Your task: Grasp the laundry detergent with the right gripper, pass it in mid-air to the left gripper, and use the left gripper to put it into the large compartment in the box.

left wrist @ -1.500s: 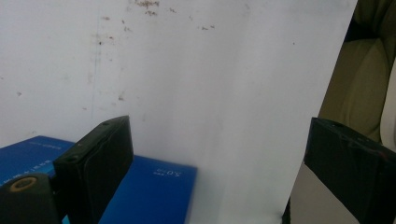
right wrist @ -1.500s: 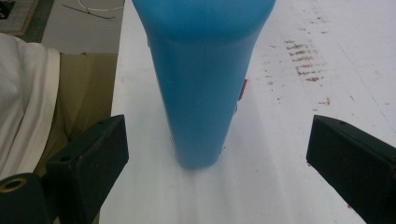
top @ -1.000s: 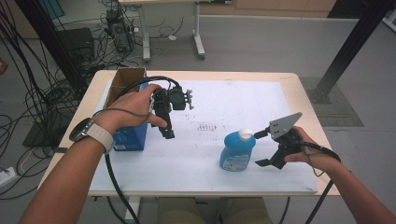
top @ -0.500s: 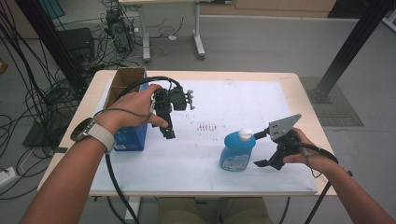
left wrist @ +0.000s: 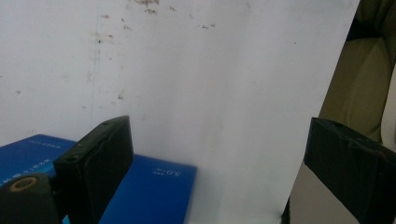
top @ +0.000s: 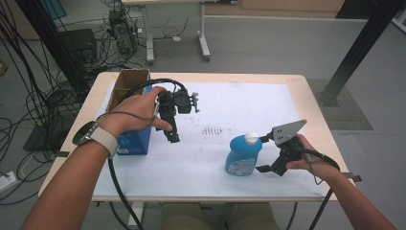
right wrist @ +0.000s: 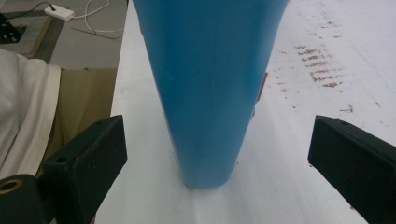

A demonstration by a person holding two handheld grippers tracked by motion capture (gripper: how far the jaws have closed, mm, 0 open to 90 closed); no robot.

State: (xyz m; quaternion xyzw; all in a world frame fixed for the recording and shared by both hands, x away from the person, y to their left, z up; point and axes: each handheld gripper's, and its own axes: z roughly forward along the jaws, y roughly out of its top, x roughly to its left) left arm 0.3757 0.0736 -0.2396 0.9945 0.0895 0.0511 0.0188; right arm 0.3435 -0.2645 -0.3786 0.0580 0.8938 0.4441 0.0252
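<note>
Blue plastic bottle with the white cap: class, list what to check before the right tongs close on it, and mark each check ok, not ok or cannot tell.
1. Blue plastic bottle with white cap stands upright on the white paper sheet: ok.
2. Right tongs open wide: ok.
3. Bottle sits between the jaws, pads apart from it: ok.
4. Bottle centred between the jaws: not ok, nearer the left jaw in the right gripper view.
5. Left tongs, open by the blue cardboard box, clear of the bottle: ok.
6. Cap screwed tight: cannot tell.
</note>
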